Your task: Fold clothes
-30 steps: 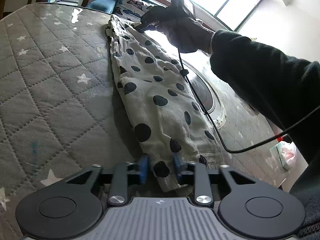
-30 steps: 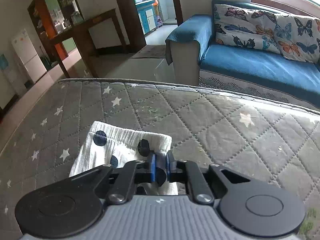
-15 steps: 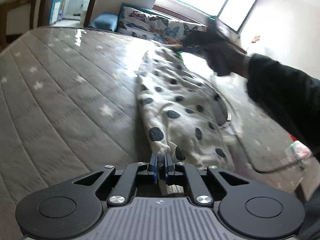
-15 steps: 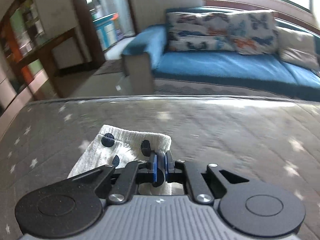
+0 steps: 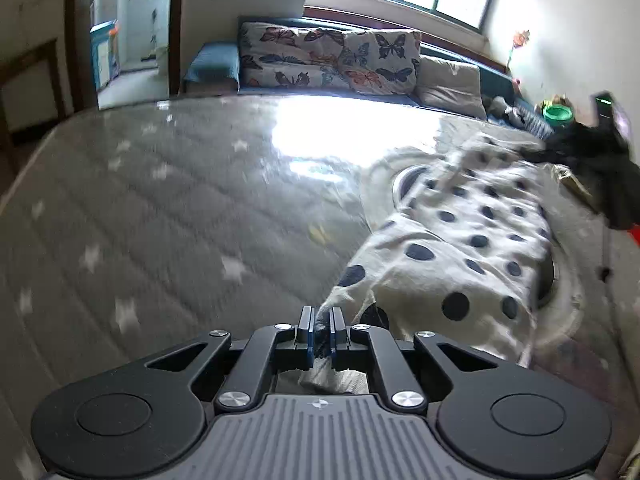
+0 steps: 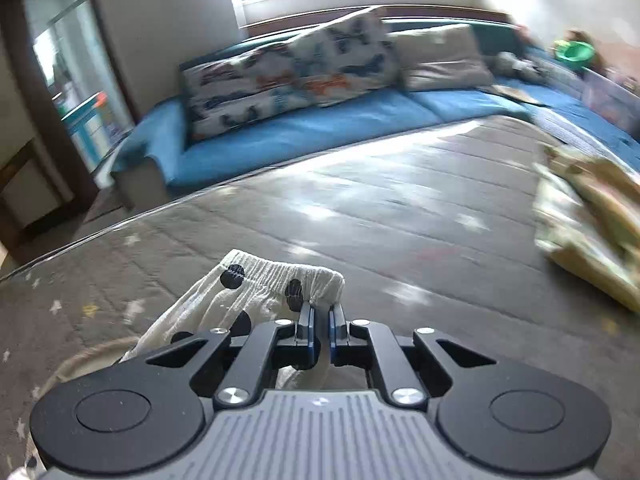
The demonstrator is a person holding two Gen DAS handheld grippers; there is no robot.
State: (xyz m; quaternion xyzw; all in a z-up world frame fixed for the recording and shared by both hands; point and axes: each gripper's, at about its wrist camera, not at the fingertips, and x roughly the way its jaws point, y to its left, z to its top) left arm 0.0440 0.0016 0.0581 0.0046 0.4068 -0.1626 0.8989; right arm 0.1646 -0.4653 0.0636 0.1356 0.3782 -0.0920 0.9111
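White trousers with dark polka dots (image 5: 472, 240) hang stretched above a grey quilted mattress (image 5: 160, 220) with white stars. My left gripper (image 5: 320, 330) is shut on the leg-cuff end. My right gripper (image 6: 320, 330) is shut on the elastic waistband (image 6: 280, 276). In the left wrist view the right gripper (image 5: 604, 120) shows blurred at the far right, in a dark-sleeved hand, holding the other end of the trousers. Both views are motion-blurred.
A blue sofa (image 6: 320, 120) with butterfly cushions (image 5: 332, 60) runs along the mattress's far edge. A yellowish folded cloth pile (image 6: 592, 228) lies on the mattress to the right. A round ring mark (image 5: 560, 280) shows under the trousers. A green bowl (image 5: 558, 112) sits far right.
Both grippers have swung to the right, carrying the trousers off the mattress. The left gripper closed on the cuff a second ago and has stayed shut.
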